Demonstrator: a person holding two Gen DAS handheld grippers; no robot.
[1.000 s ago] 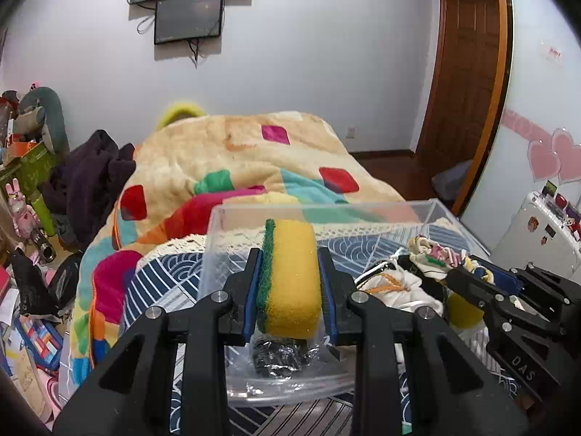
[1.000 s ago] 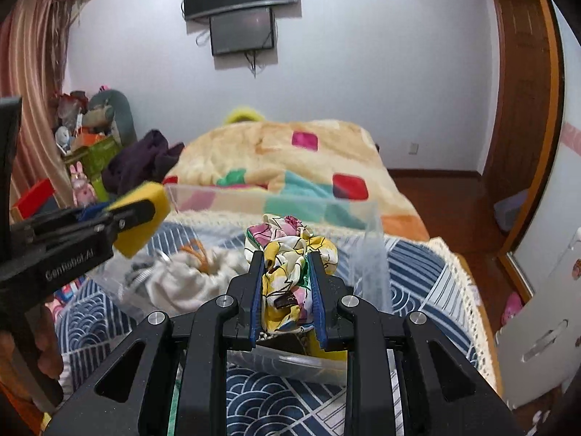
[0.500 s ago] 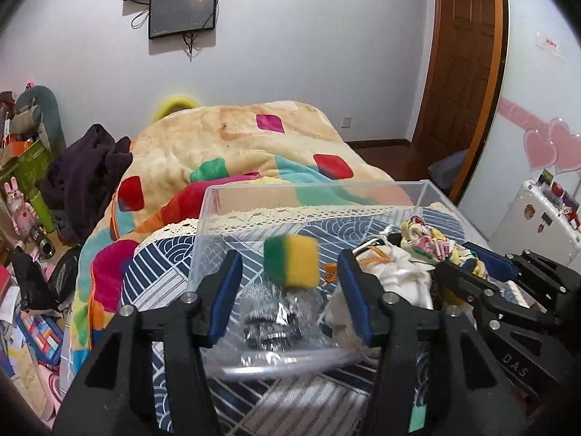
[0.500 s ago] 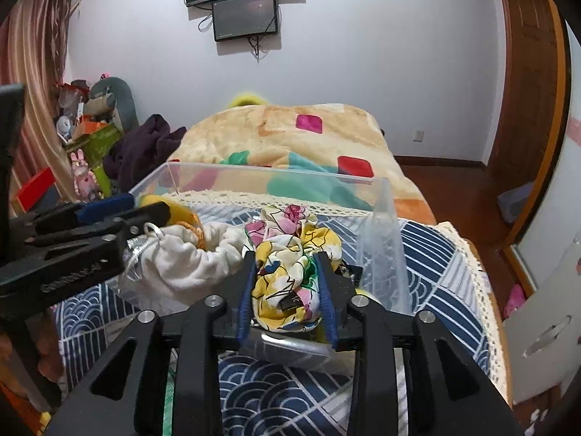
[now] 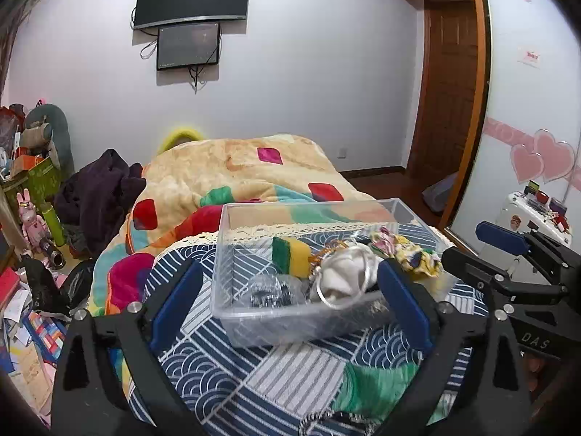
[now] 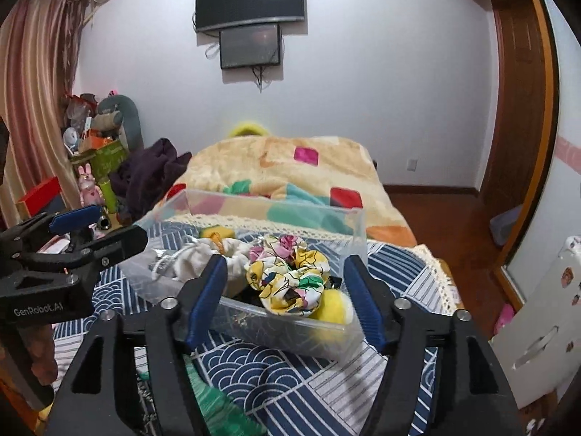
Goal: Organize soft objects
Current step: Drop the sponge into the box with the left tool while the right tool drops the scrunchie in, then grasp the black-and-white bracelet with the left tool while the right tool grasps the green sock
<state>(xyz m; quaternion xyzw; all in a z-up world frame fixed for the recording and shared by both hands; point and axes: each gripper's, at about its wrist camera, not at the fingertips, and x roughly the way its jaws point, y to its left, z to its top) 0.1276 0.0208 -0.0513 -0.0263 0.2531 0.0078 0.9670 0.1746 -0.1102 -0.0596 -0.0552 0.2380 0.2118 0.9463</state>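
Left wrist view shows us our left gripper (image 5: 290,299) with its fingers spread wide and holding nothing, in front of the clear plastic box (image 5: 290,321) that stands on the blue patterned cloth (image 5: 225,363); inside the box we see the yellow and green sponge (image 5: 292,256) leaning beside the white pouch (image 5: 343,278), and the floral scrunchie (image 5: 406,250) further to the right. From the right wrist view our right gripper (image 6: 285,299) is also released and empty, its blue pads on both sides of the floral scrunchie without touching it, and a yellow soft ball (image 6: 336,309) lies in the near corner of the box.
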